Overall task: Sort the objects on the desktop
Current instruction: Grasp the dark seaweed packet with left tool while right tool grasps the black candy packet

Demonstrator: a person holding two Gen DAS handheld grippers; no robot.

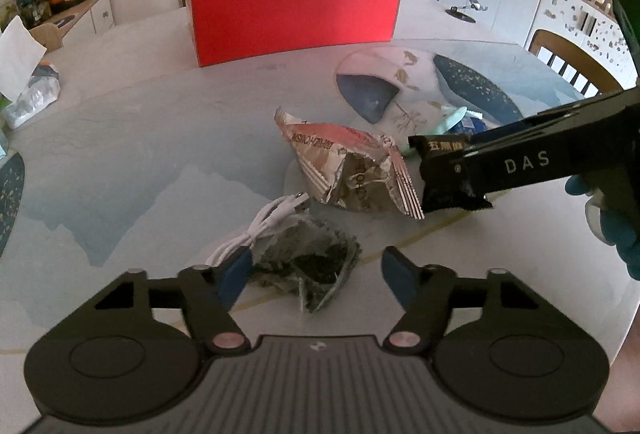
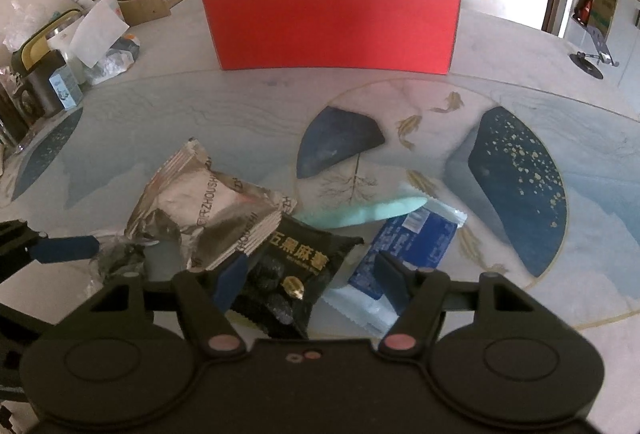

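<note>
Two pickups are being lined up at once, and each turns on how a packet is lying between a pair of blue pads.

The left gripper [image 1: 314, 276] is hovering low over a crumpled greenish see-through packet [image 1: 310, 266] on the near part of the table [image 1: 120, 161]. Its jaws are standing spread. The left pad is sitting right at the packet's left edge, while the right pad is staying clear of it with bare table between, so nothing is being pinched yet. The packet is lying slightly left of the middle of the gap, its long side running roughly across from pad to pad. A coiled white cable [image 1: 256, 230] is touching the packet on its far left and could be caught by the left pad.

The right gripper [image 2: 310, 280] is poised over the black snack packet [image 2: 294, 270], jaws likewise spread, one pad on either side of it. The packet is running from far to near through the gap, and whether the pads are already pressing on it cannot be told. A silver foil packet [image 2: 212, 209] is overlapping its far left corner, and a blue wrapper [image 2: 408, 242] is lying just beside it on the right, with a mint-green piece [image 2: 368, 211] beyond.

The red box [image 2: 332, 29], open at the top, is standing at the far side of the table, well apart from the pile. It is probably the place where things are being sorted.

Each gripper is nearer its own packet, so no crossing seems needed.
</note>
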